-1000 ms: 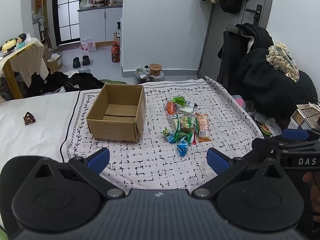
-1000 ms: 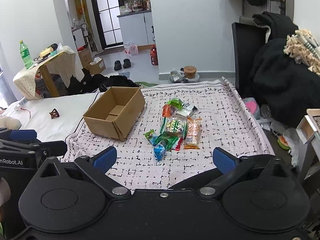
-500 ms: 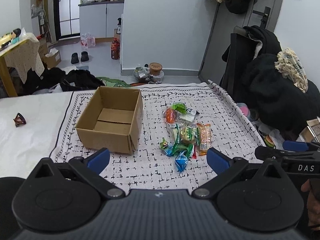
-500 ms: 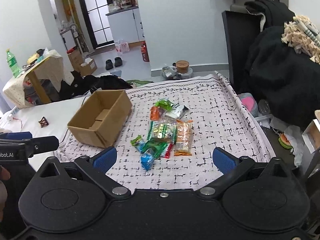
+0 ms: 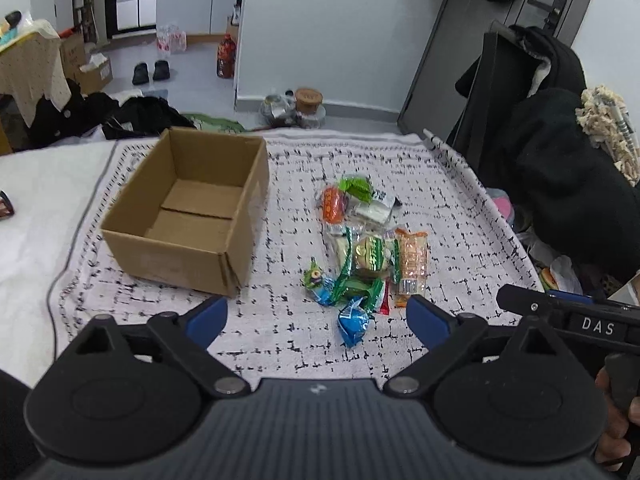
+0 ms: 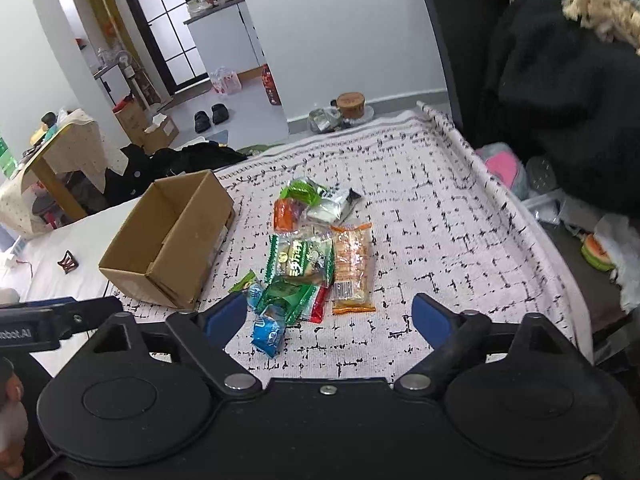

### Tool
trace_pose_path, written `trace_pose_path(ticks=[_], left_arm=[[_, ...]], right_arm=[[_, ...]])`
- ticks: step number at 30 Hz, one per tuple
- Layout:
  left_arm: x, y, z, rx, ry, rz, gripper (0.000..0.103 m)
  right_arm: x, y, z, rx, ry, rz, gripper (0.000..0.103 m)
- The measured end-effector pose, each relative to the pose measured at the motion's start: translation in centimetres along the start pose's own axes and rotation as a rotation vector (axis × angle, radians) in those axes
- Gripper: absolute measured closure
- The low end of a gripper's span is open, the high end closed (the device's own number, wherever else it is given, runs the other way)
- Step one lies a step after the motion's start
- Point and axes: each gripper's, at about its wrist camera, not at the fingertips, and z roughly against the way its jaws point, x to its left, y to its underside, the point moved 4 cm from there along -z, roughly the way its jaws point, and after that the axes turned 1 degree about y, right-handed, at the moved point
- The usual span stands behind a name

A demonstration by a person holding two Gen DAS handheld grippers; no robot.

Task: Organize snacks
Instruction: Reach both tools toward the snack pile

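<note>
Left gripper (image 5: pixel 316 314): hovering above the patterned cloth, its blue-tipped fingers (image 5: pixel 208 316) standing wide apart and holding nothing.
Right gripper (image 6: pixel 328 318): hanging over the same near edge, fingers (image 6: pixel 430 318) spread and gripping nothing.
Small blue snack packet (image 6: pixel 269 331): lying nearest both grippers, at the near end of the pile.
Pile of colourful snack packets (image 5: pixel 366 248): resting on the black-and-white patterned cloth (image 5: pixel 440 216).
Open brown cardboard box (image 5: pixel 188 210): sitting left of the pile, apart from it, nothing lying inside.
</note>
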Motion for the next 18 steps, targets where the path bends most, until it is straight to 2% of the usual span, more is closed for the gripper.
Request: trace_pose_path(ticks=[7,18], left_arm=[[-0.5,-0.3,-4.4,0.075,0.012,0.028,0.018],[-0.9,0.2,-11.0,0.193,0.009,0.085,0.035]], right_arm=[[-1.8,-0.5,-2.7,0.048,-0.061,-0.099,0.033],[-2.6,-0.7,-6.6,0.083,-0.065,-0.151,0.039]])
